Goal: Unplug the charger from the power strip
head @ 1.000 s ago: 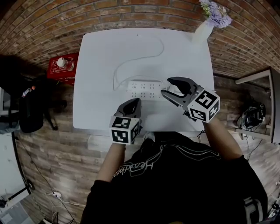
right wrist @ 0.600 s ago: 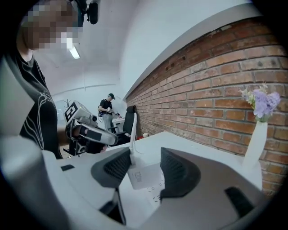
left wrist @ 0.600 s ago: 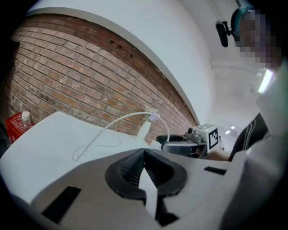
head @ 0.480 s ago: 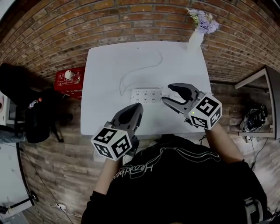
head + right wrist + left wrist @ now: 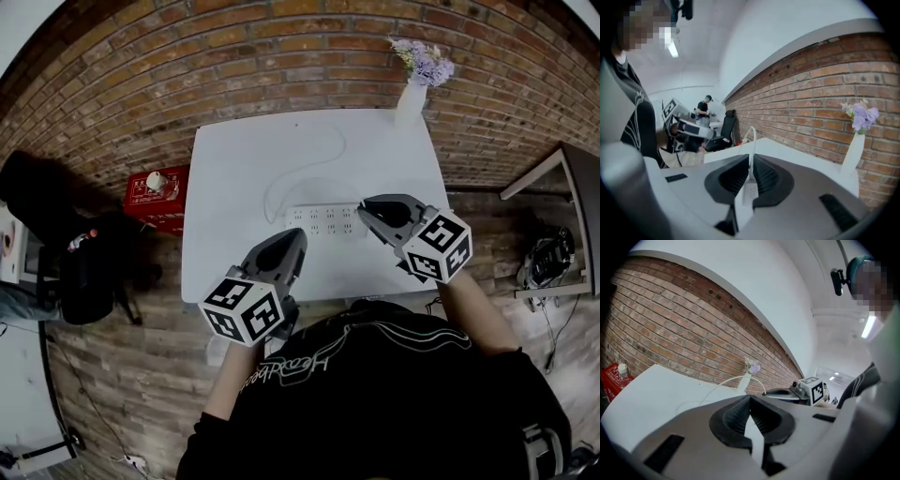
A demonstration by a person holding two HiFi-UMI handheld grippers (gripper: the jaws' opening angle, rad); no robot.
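Right hand-held gripper [image 5: 367,212], gaping before, has just closed on the charger [image 5: 748,191].

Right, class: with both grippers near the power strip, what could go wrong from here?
One: the right gripper has just closed its jaws with nothing between them, above the power strip end; unless they reopen it can grasp nothing. Two: the left gripper, also shut, holds nothing down, so a pull would probably drag the loose strip and its cable across the table.

Lab-like office (brick walls [image 5: 281,56]), white table [image 5: 244,178]
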